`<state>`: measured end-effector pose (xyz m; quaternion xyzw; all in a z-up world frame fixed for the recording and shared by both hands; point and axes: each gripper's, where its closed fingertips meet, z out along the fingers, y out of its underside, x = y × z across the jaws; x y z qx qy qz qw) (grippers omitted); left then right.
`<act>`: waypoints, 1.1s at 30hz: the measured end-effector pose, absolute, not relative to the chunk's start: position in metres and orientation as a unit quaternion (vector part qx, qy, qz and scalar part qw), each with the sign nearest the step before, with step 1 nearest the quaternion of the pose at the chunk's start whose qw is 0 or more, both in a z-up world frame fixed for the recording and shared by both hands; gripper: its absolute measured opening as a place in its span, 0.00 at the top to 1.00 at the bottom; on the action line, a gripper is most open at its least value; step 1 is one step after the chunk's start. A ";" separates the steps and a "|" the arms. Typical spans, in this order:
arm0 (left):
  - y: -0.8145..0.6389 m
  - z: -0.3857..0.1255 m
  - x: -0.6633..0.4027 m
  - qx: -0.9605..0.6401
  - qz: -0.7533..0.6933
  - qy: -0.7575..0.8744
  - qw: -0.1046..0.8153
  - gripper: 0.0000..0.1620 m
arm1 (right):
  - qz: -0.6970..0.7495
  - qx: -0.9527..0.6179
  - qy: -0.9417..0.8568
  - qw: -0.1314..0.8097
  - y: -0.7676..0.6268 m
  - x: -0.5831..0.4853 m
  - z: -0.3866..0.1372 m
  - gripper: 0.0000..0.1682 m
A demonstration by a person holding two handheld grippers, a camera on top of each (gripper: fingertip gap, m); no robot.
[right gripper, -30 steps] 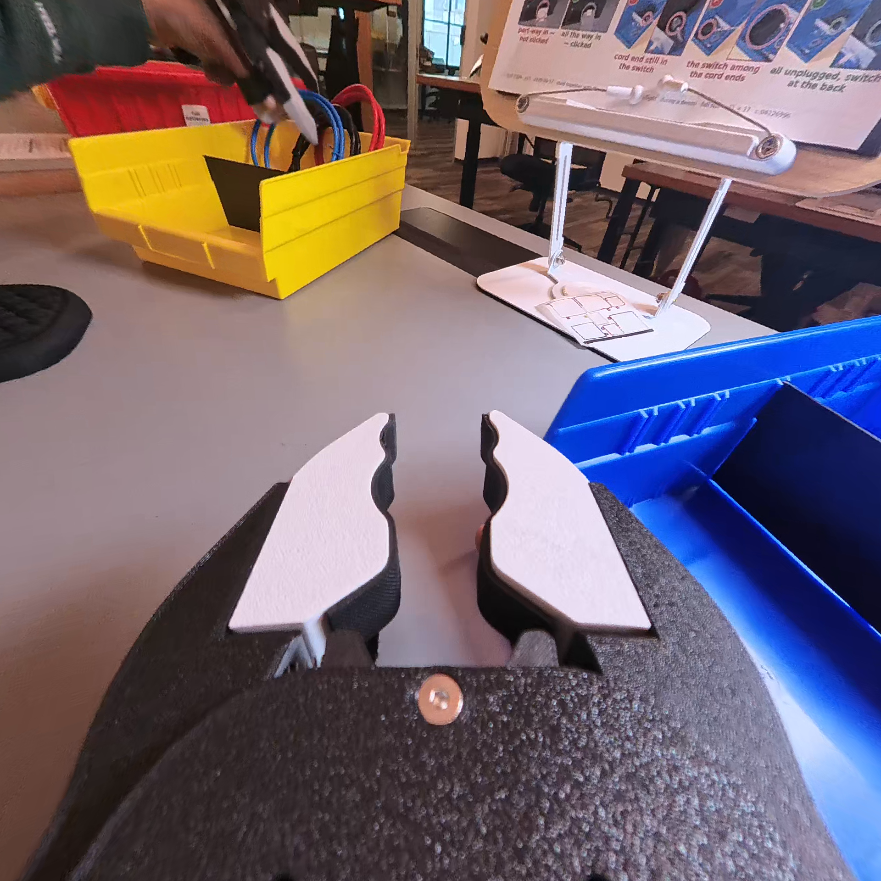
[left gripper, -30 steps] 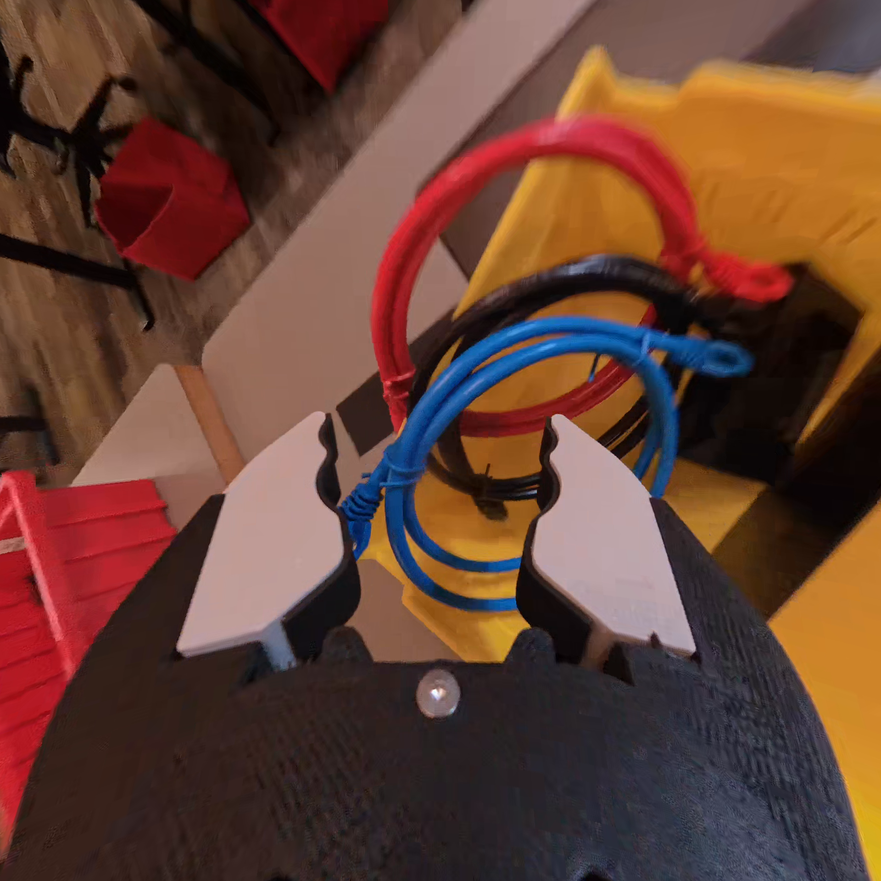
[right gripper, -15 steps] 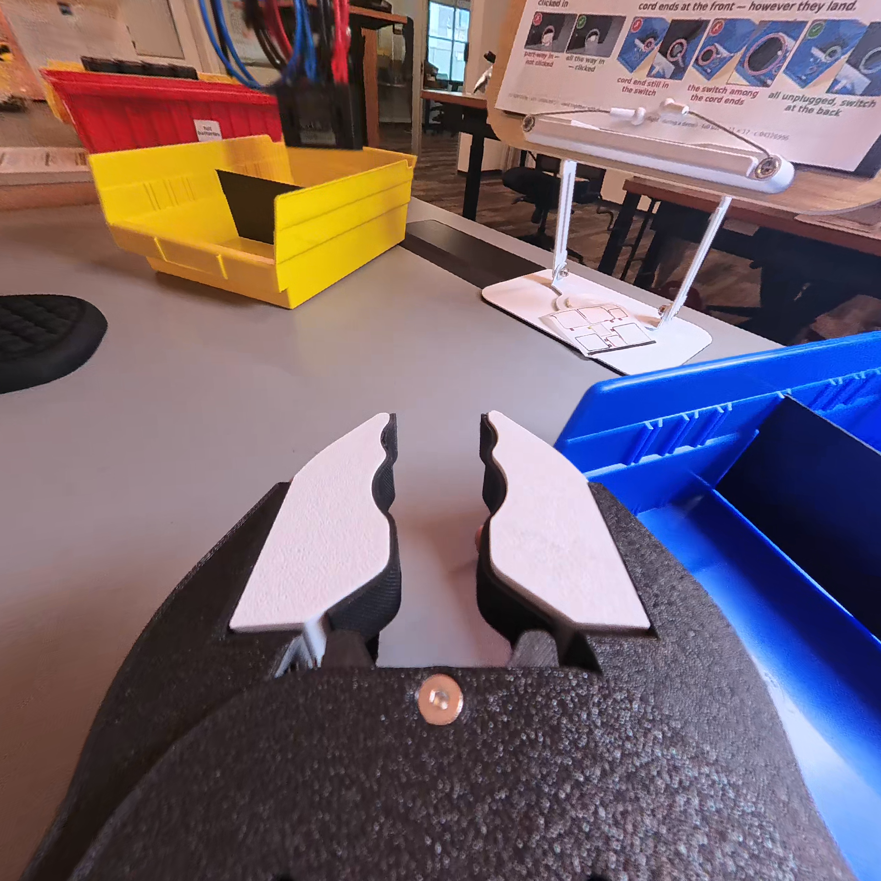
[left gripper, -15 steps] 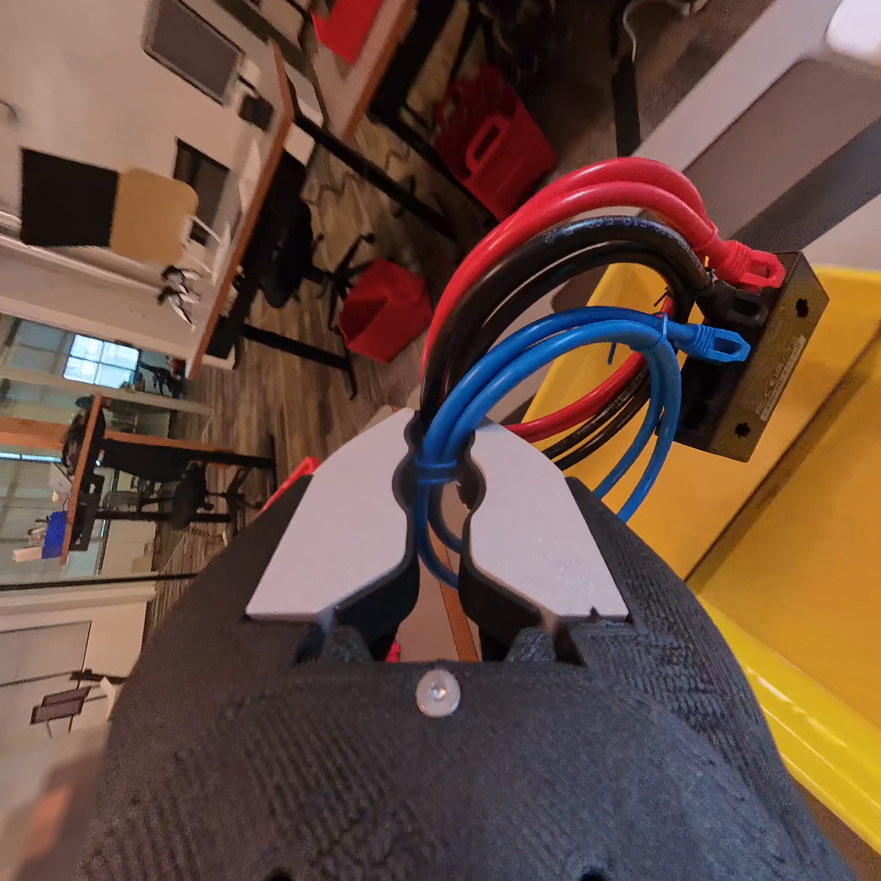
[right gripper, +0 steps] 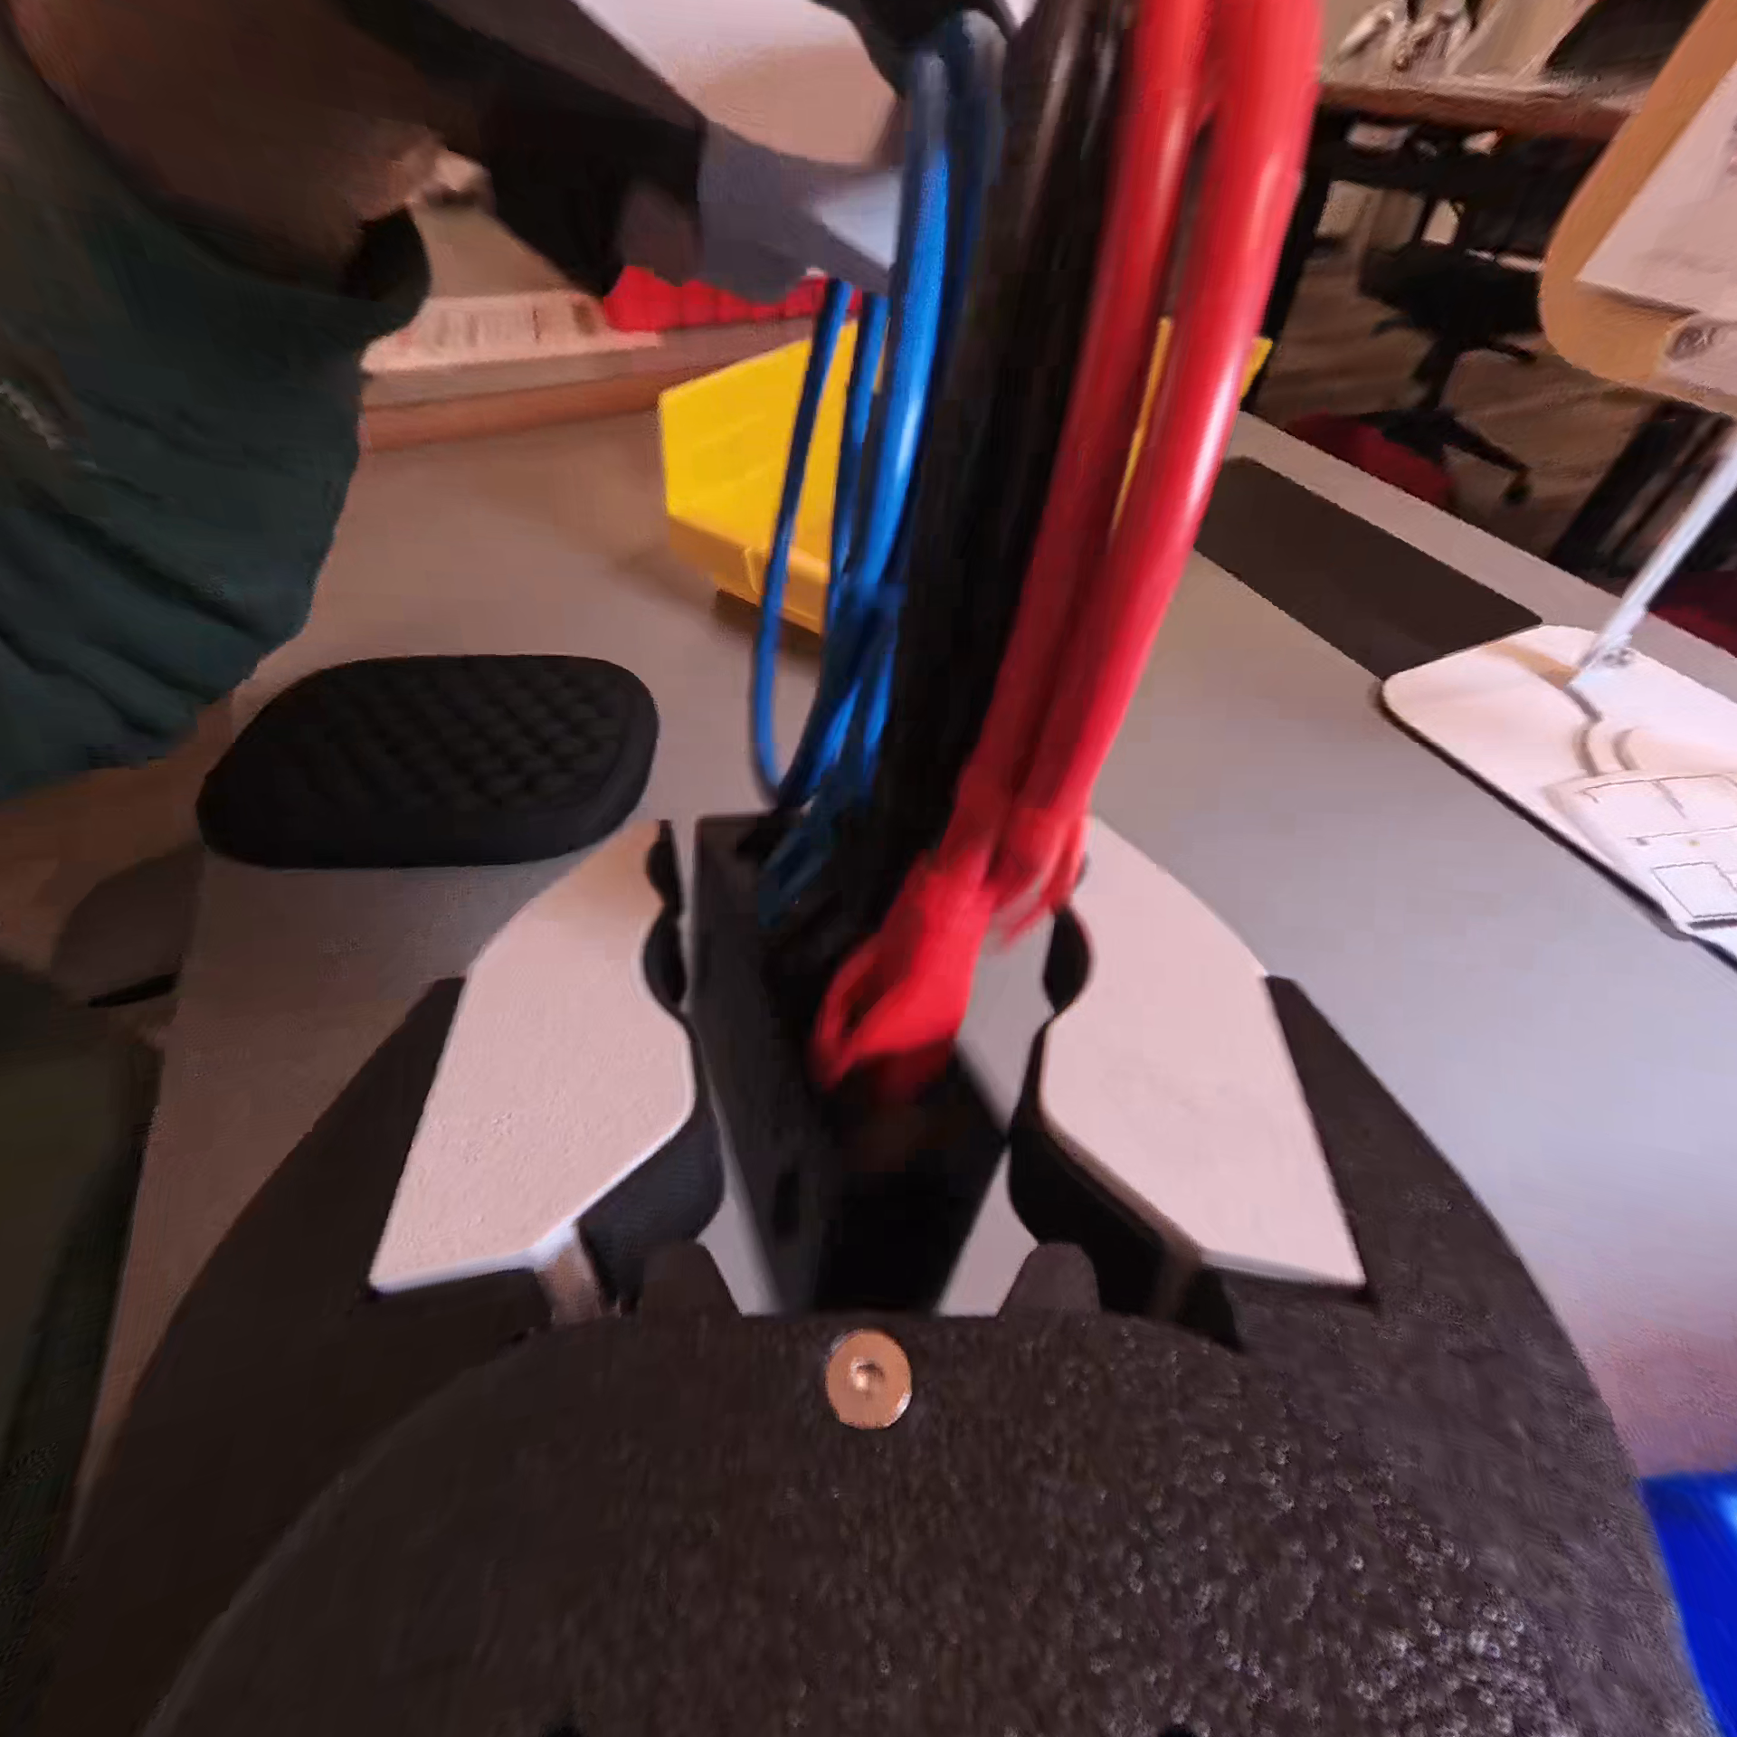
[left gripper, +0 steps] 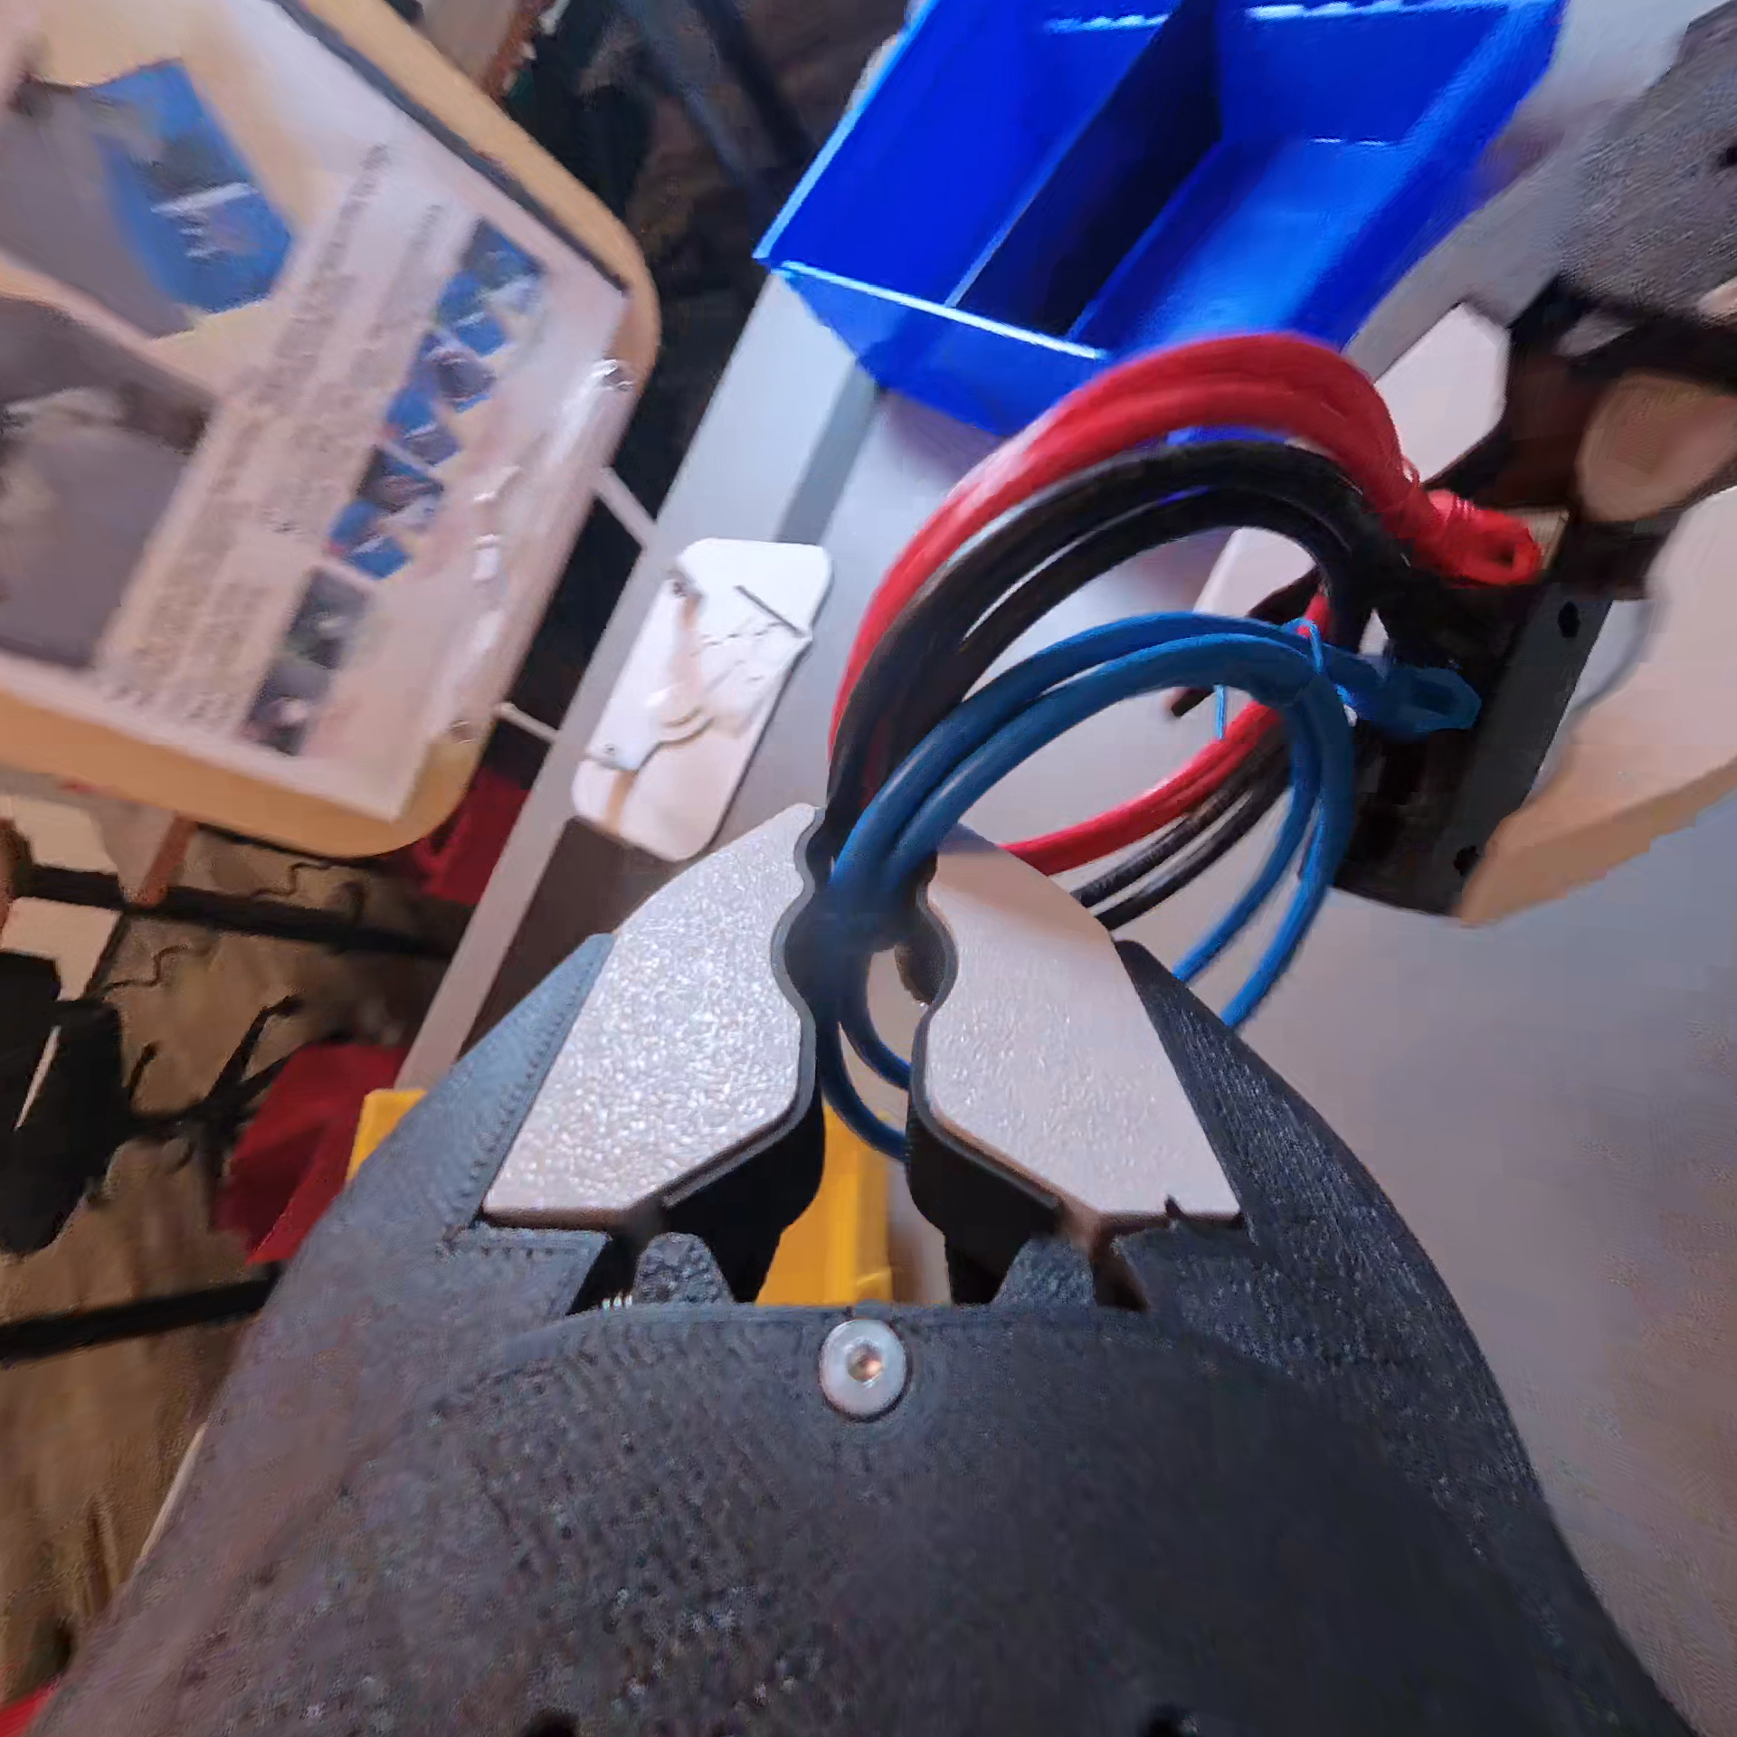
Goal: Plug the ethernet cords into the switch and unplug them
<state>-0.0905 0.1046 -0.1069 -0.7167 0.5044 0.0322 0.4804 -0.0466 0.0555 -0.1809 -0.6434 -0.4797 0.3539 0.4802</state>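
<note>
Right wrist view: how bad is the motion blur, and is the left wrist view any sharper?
Right wrist view: the red cord, blue cord and switch are smeared, while the fingers stay sharp. Left wrist view: the instruction board and blue bin are blurred; the cords look only slightly soft.

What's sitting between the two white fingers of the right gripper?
The black switch, with the red cord's plug end in it; the right wrist view shows this.
</note>
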 end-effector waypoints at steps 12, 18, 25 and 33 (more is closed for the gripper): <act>0.107 -0.093 -0.081 -0.653 -0.175 0.428 0.600 0.71 | 0.611 -0.646 -0.290 0.353 0.077 -0.015 -0.191 0.80; 0.073 -0.153 -0.051 -0.658 -0.480 0.340 0.469 0.69 | 0.672 -0.567 -0.183 0.439 0.106 0.018 -0.142 0.80; 0.046 -0.187 0.014 -0.639 -0.551 0.360 0.397 0.76 | 0.704 -0.523 -0.138 0.460 0.086 -0.003 -0.132 0.80; 0.054 -0.160 -0.038 -0.611 -0.619 0.322 0.374 0.83 | 0.678 -0.544 -0.183 0.460 0.105 0.031 -0.134 0.73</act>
